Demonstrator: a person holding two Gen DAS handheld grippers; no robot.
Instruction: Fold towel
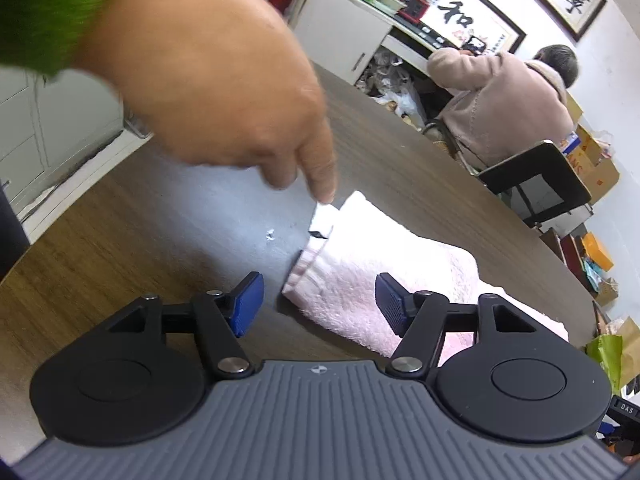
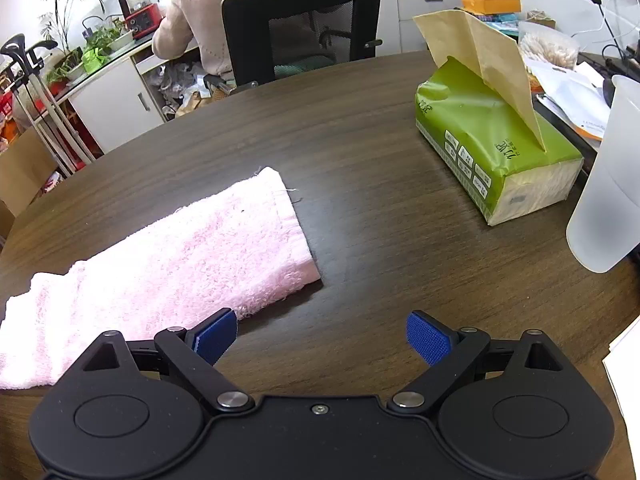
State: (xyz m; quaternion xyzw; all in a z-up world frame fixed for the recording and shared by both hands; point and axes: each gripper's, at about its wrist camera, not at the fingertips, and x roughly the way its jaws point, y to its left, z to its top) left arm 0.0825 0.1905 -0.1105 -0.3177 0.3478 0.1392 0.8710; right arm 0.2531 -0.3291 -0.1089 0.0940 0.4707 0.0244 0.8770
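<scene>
A pink towel (image 1: pixel 376 268) lies folded into a long strip on the dark wooden table (image 1: pixel 120 216). A bare hand (image 1: pixel 224 80) reaches in from the upper left and its fingers touch the towel's far corner and white label. My left gripper (image 1: pixel 318 304) is open and empty, just above the towel's near corner. In the right wrist view the same towel (image 2: pixel 192 252) lies left of centre on the table (image 2: pixel 360 140). My right gripper (image 2: pixel 322 338) is open and empty, close to the towel's near right corner.
A green tissue pack (image 2: pixel 492 140) with a brown tissue sticking up stands at the right. A frosted plastic cup (image 2: pixel 608 184) stands at the far right edge. A person in a pink coat (image 1: pixel 500 100) sits on a black chair (image 2: pixel 300 24) beyond the table.
</scene>
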